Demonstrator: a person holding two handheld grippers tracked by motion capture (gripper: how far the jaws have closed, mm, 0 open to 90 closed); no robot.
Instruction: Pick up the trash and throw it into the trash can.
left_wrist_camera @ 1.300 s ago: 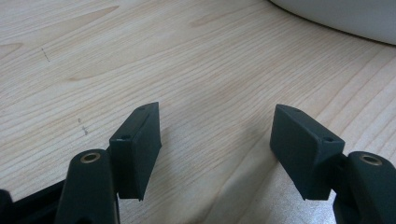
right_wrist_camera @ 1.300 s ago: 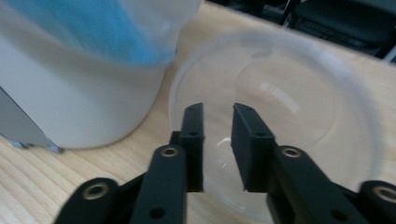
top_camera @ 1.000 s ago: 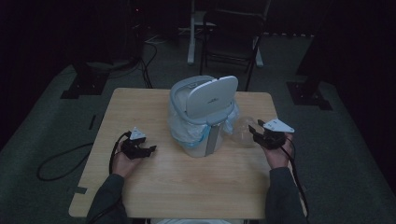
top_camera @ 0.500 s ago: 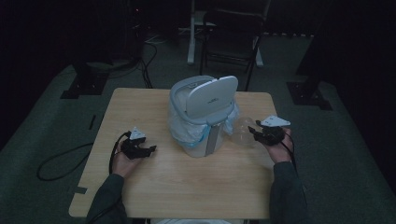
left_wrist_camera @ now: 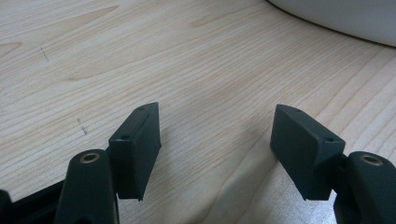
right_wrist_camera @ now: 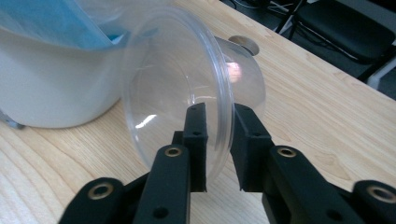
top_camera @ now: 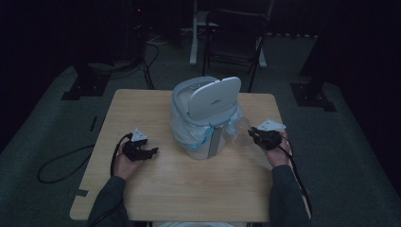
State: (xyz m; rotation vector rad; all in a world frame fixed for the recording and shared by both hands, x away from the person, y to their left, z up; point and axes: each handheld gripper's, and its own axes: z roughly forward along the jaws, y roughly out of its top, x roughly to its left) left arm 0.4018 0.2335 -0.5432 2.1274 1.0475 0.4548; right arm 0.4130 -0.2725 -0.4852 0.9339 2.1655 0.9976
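A white bin [top_camera: 204, 118] with its lid raised and a pale blue liner bag stands in the middle of the wooden table [top_camera: 179, 189]. My right gripper [top_camera: 257, 135] is shut on the rim of a clear plastic bowl [right_wrist_camera: 187, 88], held on its side just right of the bin [right_wrist_camera: 51, 88]. The bowl [top_camera: 239, 132] shows faintly in the high view between the gripper and the bin. My left gripper [top_camera: 152, 152] rests low at the bin's left, open, with bare wood between its fingers [left_wrist_camera: 135, 149].
A black folding chair [top_camera: 236, 42] and stand legs sit beyond the table's far edge. Cables trail on the dark floor at the left [top_camera: 61, 165]. The bin's base edge [left_wrist_camera: 336, 18] lies ahead of the left gripper.
My right gripper has moved a little away from me and toward the bin with the clear bowl. The left gripper has stayed in place.
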